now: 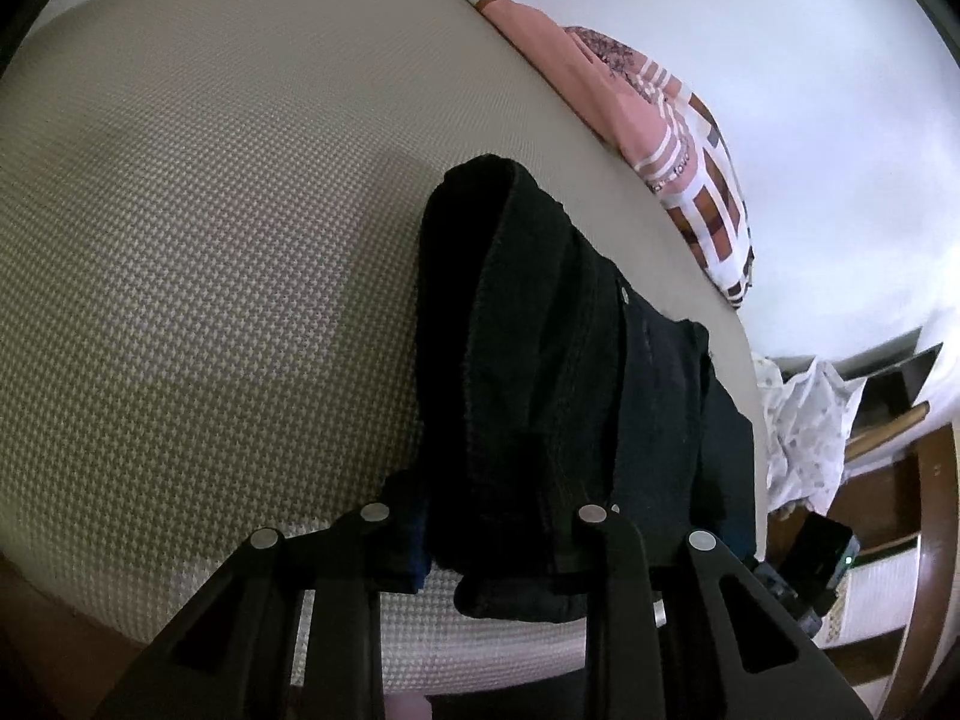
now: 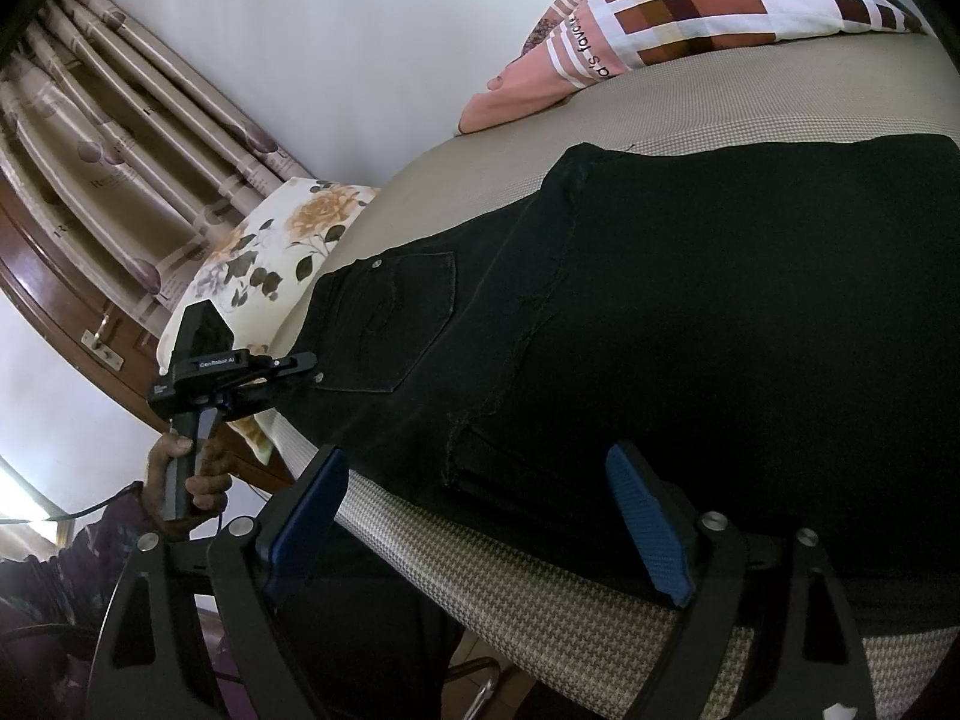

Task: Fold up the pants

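Mostly flat along near edge of bed (image 2: 600, 618): located black pants (image 2: 720, 312) there. Judged denim-like: soft, limp, moderately heavy, unlikely to slip; best gripped at waistband or hem. Found left jaws clamped on pants beside back pocket; right jaws wide apart, holding nothing. Noted woven bedcover, pillows (image 2: 720, 6), curtains (image 2: 120, 138).

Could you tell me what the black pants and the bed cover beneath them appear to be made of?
The black pants look like matte denim or heavy cotton twill: stitched seams, a patch pocket and metal rivets show. The bed cover looks like a coarse woven fabric, beige and white in a small houndstooth-like pattern, without sheen. The exact fibre cannot be told.
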Action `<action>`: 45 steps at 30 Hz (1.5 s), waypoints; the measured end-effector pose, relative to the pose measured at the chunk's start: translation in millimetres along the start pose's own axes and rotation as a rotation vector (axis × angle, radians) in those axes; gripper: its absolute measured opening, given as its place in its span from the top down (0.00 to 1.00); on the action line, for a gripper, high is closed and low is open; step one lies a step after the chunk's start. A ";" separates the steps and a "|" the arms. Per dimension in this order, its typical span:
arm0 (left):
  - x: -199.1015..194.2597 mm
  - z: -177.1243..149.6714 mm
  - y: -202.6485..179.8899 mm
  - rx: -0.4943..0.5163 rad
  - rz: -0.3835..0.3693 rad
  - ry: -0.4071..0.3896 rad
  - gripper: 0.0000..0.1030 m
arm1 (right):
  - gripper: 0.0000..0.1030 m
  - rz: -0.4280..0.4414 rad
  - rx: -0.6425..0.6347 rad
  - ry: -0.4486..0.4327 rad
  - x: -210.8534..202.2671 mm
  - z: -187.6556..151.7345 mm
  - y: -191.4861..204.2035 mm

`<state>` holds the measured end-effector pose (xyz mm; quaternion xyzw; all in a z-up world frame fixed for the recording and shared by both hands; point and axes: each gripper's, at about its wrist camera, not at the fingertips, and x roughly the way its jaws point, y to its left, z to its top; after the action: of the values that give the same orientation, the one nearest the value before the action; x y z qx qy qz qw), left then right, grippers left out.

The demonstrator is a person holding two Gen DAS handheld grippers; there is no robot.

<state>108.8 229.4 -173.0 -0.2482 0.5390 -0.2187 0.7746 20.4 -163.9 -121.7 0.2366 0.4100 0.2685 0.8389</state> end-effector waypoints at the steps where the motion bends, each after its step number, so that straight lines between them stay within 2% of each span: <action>1: -2.0 -0.4 -1.8 0.010 0.005 -0.008 0.75 | 0.17 0.000 0.000 0.000 0.1 -0.1 0.0; 12: -29.5 -1.3 -37.1 0.065 -0.036 -0.071 0.77 | 0.17 0.011 0.005 -0.007 -1.6 -1.6 0.2; 18: -45.0 -3.6 -79.2 0.116 -0.097 -0.091 0.77 | 0.17 0.019 0.009 -0.010 -1.5 -1.3 -0.9; 24: -48.7 -11.1 -146.6 0.202 -0.186 -0.087 0.77 | 0.17 0.066 0.038 -0.031 -6.0 0.0 -7.0; 28: -28.5 -19.3 -197.3 0.252 -0.252 -0.040 0.77 | 0.16 0.116 0.093 -0.056 -14.8 3.5 -15.1; 31: 0.4 -25.0 -230.5 0.286 -0.293 0.010 0.81 | 0.16 0.157 0.121 -0.077 -24.9 6.6 -19.1; 32: 11.3 -26.2 -239.5 0.287 -0.316 0.031 0.93 | 0.16 0.167 0.119 -0.085 -29.2 7.1 -20.0; 33: 27.4 -27.7 -251.0 0.295 -0.344 0.063 0.97 | 0.16 0.180 0.111 -0.094 -34.2 8.8 -20.4; 35: 45.6 -30.2 -262.7 0.314 -0.348 0.079 0.97 | 0.16 0.201 0.093 -0.103 -40.9 10.6 -20.7; 37: 67.4 -32.1 -272.0 0.313 -0.400 0.130 0.97 | 0.16 0.219 0.091 -0.101 -44.2 12.3 -22.0; 38: 73.2 -32.8 -275.8 0.327 -0.393 0.123 0.97 | 0.16 0.235 0.094 -0.099 -44.3 13.3 -23.0; 41: 76.5 -30.7 -280.2 0.312 -0.433 0.127 0.97 | 0.16 0.258 0.083 -0.097 -42.6 16.7 -23.1; 43: 66.0 -26.7 -278.2 0.326 -0.396 0.083 0.97 | 0.16 0.287 0.093 -0.082 -38.3 18.4 -25.0; 45: 55.3 -24.2 -269.9 0.322 -0.381 0.072 0.95 | 0.16 0.270 0.104 -0.070 -33.5 20.3 -27.8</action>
<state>84.6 -18.6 -52.9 -0.2110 0.4679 -0.4526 0.7292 26.6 -209.8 -109.0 0.3419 0.3580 0.3491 0.7957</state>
